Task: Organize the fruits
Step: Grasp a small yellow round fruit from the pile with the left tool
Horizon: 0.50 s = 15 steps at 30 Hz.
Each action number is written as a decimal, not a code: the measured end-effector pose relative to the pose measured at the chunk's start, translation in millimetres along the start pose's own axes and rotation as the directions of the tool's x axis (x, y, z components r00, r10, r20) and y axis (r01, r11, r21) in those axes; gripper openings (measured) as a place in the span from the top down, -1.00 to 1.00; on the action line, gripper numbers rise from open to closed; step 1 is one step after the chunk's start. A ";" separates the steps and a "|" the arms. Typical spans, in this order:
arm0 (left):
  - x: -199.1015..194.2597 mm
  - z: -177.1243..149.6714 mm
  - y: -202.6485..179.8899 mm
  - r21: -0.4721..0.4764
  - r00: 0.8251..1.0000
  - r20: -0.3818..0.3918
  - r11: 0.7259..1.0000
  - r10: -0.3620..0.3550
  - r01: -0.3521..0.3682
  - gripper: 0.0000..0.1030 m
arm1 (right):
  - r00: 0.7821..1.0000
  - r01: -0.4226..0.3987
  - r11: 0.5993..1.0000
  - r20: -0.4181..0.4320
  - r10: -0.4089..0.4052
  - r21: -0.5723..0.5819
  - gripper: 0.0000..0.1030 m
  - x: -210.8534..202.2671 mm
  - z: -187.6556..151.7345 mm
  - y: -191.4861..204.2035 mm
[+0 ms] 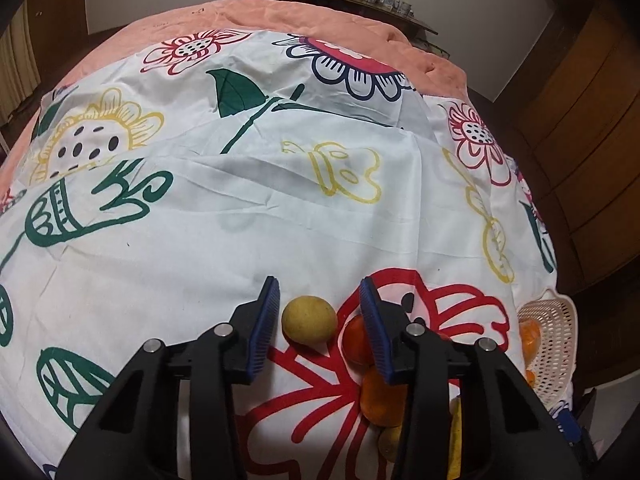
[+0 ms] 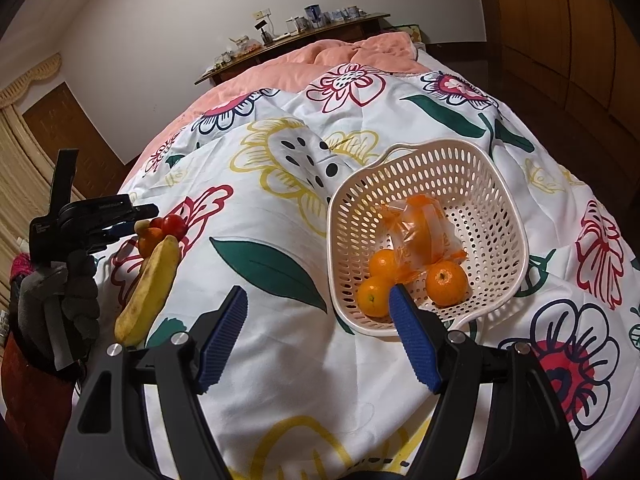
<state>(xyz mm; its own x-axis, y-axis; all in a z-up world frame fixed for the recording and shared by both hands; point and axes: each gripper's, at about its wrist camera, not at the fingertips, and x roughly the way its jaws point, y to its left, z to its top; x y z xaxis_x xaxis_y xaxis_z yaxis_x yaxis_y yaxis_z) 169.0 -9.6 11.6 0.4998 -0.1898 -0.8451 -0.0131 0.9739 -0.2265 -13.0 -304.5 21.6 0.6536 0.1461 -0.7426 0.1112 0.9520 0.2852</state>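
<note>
In the left wrist view a round yellow fruit (image 1: 309,321) lies on the flowered sheet between the fingers of my left gripper (image 1: 320,282). It sits against the left pad, with a gap to the right pad. Two orange fruits (image 1: 354,340) and a banana (image 1: 454,440) lie by the right finger. The right wrist view shows that pile with the banana (image 2: 150,288) and red tomatoes (image 2: 174,224), and a gloved hand (image 2: 60,300) holding the left gripper (image 2: 128,226). My right gripper (image 2: 317,292) stands open and empty over the sheet, beside a cream basket (image 2: 352,216) holding three oranges (image 2: 446,283) and an orange plastic bag (image 2: 420,232).
The flowered sheet (image 1: 240,220) covers a bed, with a pink blanket (image 2: 320,56) at the far end. A wooden shelf (image 2: 304,36) with cups stands against the wall. Wooden wardrobe doors (image 2: 560,40) run along the right. The basket (image 1: 556,344) sits near the bed's right edge.
</note>
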 end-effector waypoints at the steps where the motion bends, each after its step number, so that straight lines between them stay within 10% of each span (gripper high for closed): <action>1: -0.3 -1.0 -0.5 0.010 1.000 0.002 1.000 0.008 -0.008 0.25 | 1.000 0.000 1.000 0.000 0.000 -0.003 -0.42 -0.2 -0.4 1.2; 15: -9.7 -13.0 2.0 0.076 1.000 0.007 0.997 0.005 -0.005 0.44 | 1.000 -0.013 0.995 -0.016 0.011 -0.095 -0.42 -3.0 -4.7 38.0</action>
<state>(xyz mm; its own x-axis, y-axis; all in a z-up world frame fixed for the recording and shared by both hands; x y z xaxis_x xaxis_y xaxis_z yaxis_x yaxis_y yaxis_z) 152.8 -7.4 13.1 0.5059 -0.1841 -0.8427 0.0498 0.9816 -0.1845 -14.3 -267.6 31.8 0.6429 0.1610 -0.7488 0.0317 0.9712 0.2361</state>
